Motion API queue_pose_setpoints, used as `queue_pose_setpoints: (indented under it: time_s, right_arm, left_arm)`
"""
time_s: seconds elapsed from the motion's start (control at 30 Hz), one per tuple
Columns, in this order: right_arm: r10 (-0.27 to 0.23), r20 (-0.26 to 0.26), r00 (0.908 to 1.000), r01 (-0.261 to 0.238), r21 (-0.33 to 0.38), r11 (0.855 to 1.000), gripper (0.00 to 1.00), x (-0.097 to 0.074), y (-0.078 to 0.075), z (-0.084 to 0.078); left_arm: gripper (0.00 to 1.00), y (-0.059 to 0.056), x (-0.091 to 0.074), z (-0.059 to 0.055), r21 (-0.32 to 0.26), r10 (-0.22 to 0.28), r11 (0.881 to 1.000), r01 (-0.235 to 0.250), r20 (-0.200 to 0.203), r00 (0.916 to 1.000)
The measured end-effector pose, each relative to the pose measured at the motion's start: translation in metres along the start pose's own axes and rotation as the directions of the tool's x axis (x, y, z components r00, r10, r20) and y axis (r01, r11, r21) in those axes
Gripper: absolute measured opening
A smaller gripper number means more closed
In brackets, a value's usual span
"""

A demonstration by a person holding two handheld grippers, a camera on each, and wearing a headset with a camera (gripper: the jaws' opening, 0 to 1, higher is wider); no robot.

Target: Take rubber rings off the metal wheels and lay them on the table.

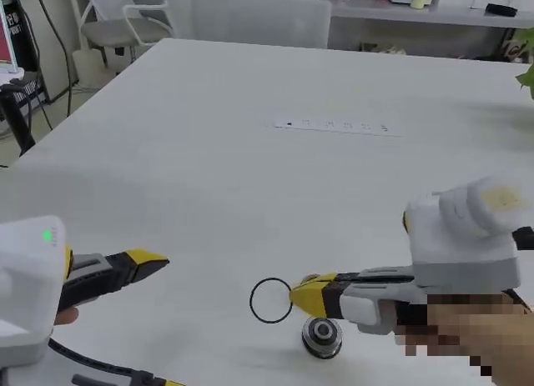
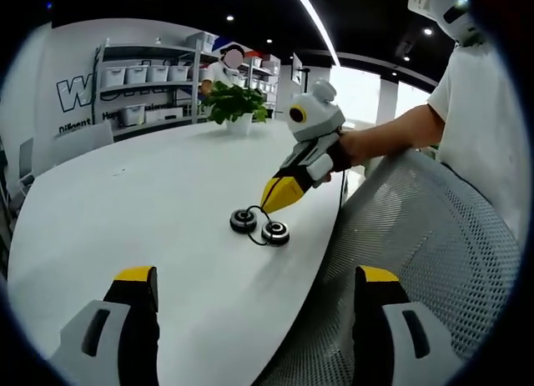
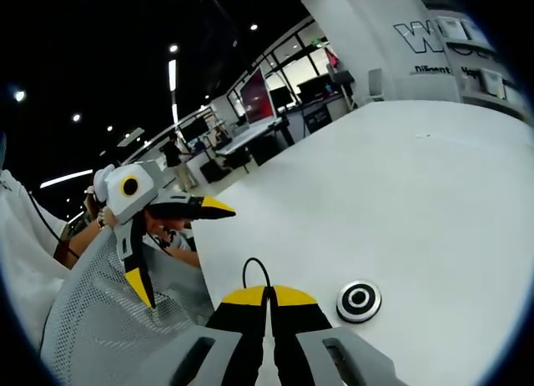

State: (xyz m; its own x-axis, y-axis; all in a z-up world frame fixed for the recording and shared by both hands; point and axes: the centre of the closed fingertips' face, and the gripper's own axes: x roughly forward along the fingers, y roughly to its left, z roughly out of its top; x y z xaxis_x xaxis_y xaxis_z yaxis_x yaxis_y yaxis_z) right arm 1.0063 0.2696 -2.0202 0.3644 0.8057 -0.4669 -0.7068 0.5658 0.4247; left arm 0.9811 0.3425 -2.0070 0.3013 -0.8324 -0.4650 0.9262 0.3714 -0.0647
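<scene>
**Near field.** My right gripper (image 1: 294, 296) is closed, with no gap between the jaws. In the right gripper view the ring (image 1: 251, 303) arcs out from the seam of the tips, so I judge it pinched there. The ring extends straight ahead of those tips, and in the head view it appears to lie flat on the table (image 1: 250, 177). Being round, it has no long axis to align. The wheel (image 1: 322, 336) stands upright just beside the right jaws, on the side toward me and close to the table's near edge. It is apart from the ring.

**Second disc.** In the left gripper view, a second wheel-like disc (image 2: 244, 220) sits by the right tips. I cannot tell what it is.

**Left side.** My left gripper (image 2: 256, 278) is spread wide and holds nothing. It is well apart from the ring, so the right gripper is plainly the nearer one. A mesh chair (image 2: 417, 261) stands off the table edge.

**Far field.** Beyond the ring the tabletop runs bare as far as a power strip (image 1: 334, 125). In my judgement the coming move is to let go of the ring, with free room ahead and to the left and little room behind.
</scene>
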Motion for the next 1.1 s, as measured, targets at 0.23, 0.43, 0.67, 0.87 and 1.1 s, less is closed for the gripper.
queue_pose_setpoints:
  time_s: [0.23, 0.43, 0.67, 0.87, 1.1]
  right_arm:
    - [0.003, -0.068, 0.9977, -0.007, -0.057, 0.998, 0.00, 0.013, 0.008, -0.018]
    - [-0.010, -0.125, 0.9922, -0.001, -0.088, 0.996, 0.00, 0.018, 0.006, -0.033]
    - [-0.060, -0.145, 0.9876, 0.045, -0.104, 0.994, 0.00, 0.019, -0.005, -0.038]
    - [-0.093, -0.157, 0.9831, 0.074, -0.125, 0.989, 0.00, 0.019, -0.012, -0.042]
    - [-0.100, -0.162, 0.9818, 0.078, -0.138, 0.987, 0.00, 0.019, -0.014, -0.044]
  left_arm:
    - [0.96, 0.000, 0.000, 0.000, -0.004, 0.002, 1.000, -0.002, 0.000, 1.0000]
    - [0.96, 0.000, 0.000, 0.000, -0.006, 0.003, 1.000, -0.003, -0.002, 1.0000]
    - [0.96, 0.001, 0.000, 0.000, -0.010, 0.004, 1.000, -0.004, -0.001, 1.0000]
    - [0.95, 0.001, 0.000, -0.001, -0.014, 0.004, 1.000, -0.004, -0.005, 1.0000]
    - [0.95, 0.001, 0.000, -0.002, -0.015, 0.003, 1.000, -0.003, -0.008, 1.0000]
